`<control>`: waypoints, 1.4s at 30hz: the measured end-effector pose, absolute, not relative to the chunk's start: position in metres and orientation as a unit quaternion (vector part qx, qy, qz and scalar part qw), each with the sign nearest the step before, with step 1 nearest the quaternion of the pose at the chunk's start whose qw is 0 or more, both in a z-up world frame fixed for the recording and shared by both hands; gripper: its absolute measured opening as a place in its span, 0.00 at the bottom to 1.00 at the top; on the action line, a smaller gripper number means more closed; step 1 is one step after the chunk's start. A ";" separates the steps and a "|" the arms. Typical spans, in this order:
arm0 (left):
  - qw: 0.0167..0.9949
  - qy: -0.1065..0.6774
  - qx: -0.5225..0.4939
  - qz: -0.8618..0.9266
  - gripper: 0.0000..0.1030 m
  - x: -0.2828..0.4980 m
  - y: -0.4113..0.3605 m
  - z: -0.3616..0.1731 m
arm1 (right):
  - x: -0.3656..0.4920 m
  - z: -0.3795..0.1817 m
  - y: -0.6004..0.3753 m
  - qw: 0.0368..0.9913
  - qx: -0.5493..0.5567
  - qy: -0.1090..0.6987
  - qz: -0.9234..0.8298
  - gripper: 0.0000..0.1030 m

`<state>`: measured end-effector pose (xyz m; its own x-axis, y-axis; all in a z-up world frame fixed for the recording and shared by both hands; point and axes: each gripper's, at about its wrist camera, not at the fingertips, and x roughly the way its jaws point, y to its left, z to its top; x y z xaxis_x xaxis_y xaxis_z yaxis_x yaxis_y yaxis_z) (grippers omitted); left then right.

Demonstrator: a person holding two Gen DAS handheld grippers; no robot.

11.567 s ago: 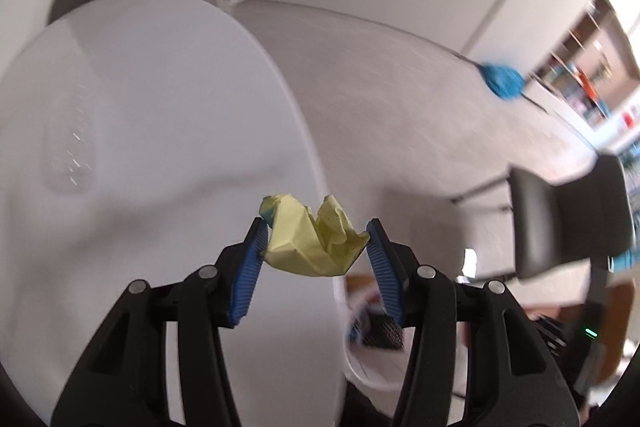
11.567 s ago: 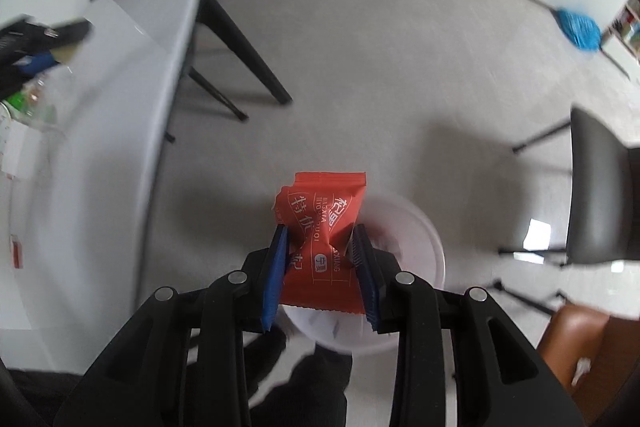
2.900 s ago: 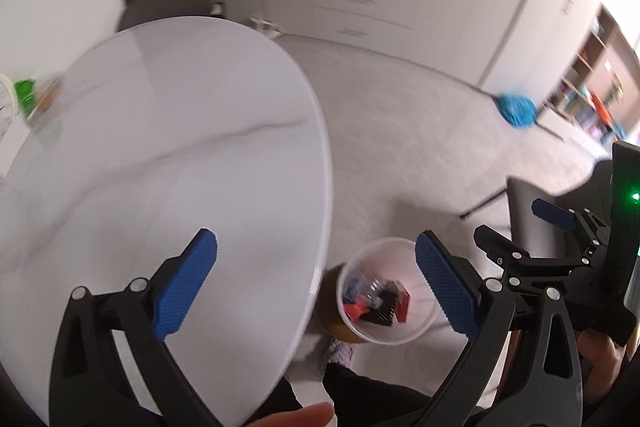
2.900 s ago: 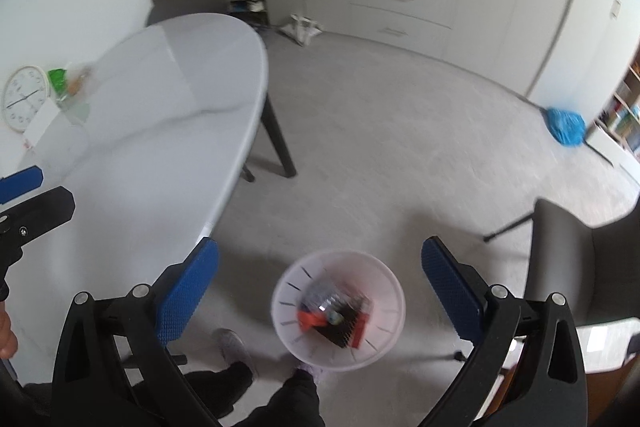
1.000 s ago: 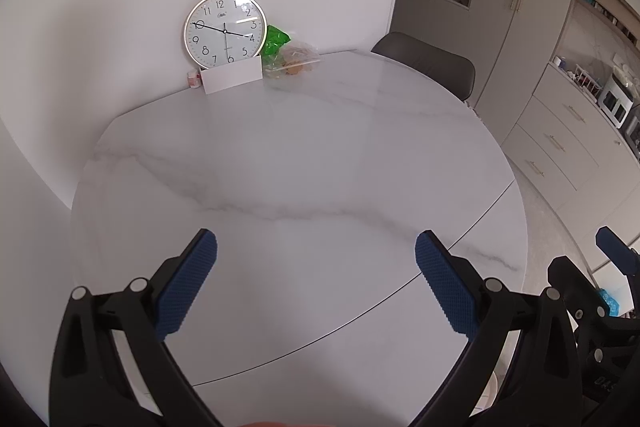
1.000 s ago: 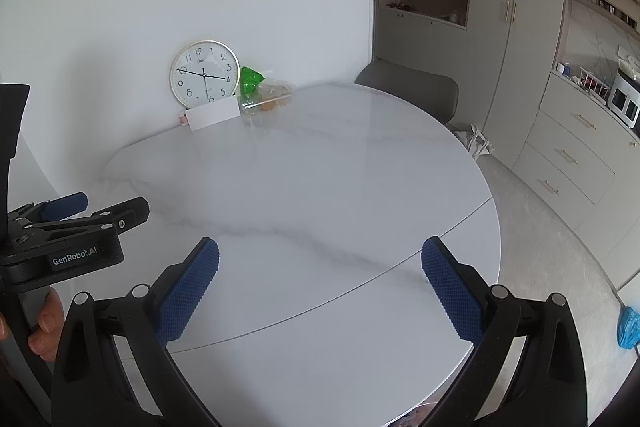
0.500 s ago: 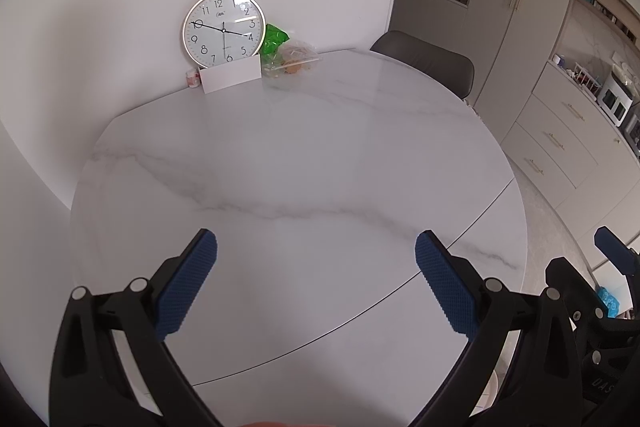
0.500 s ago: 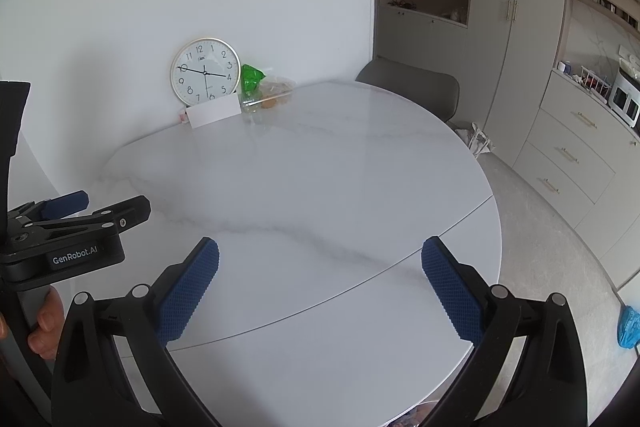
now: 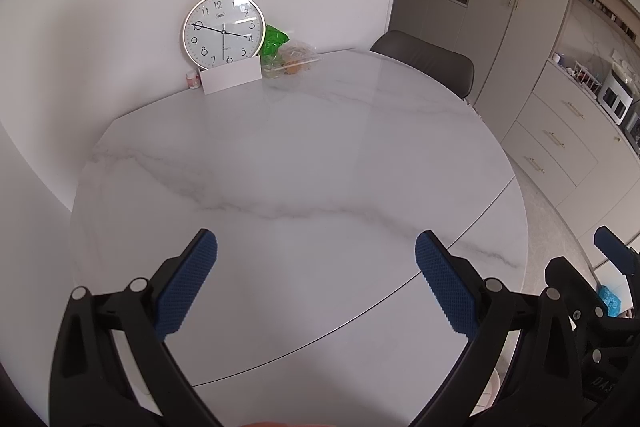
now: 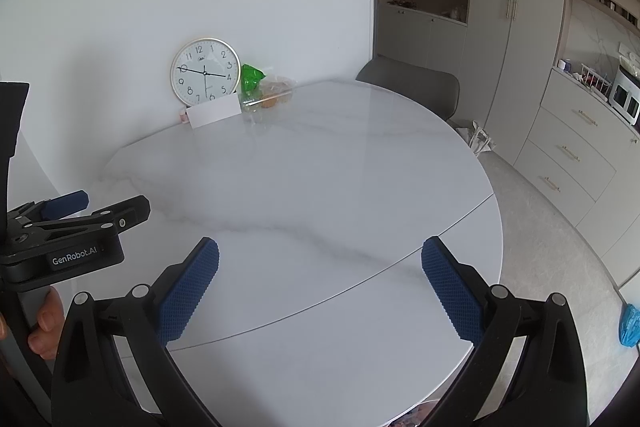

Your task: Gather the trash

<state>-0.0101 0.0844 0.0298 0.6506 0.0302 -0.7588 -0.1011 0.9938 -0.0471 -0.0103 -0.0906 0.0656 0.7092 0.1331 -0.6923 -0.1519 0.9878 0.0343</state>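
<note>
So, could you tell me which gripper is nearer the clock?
Left. The left gripper faces the clock across the table; the right gripper sits further right.

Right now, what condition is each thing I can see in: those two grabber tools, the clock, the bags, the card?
left gripper: jaws wide open, empty.
right gripper: jaws wide open, empty.
wall clock: propped upright against the wall.
white card: standing before the clock.
green bag: crumpled.
clear plastic bag: crumpled, holding something orange.

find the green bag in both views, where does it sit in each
Left wrist: green bag upper middle, at the table's far edge, just right of the clock.
Right wrist: green bag upper left of centre, again right of the clock.
Shared landmark: the white card leaning below the clock.
</note>
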 end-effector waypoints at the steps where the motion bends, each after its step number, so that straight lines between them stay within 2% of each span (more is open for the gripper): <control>1: 0.907 0.417 -0.043 0.036 0.92 -0.010 0.085 0.030 | -0.010 0.065 -0.090 0.924 -0.013 0.374 0.077 0.98; 42: 0.906 0.420 -0.039 0.040 0.92 -0.010 0.087 0.027 | -0.013 0.061 -0.091 0.923 -0.011 0.376 0.074 0.98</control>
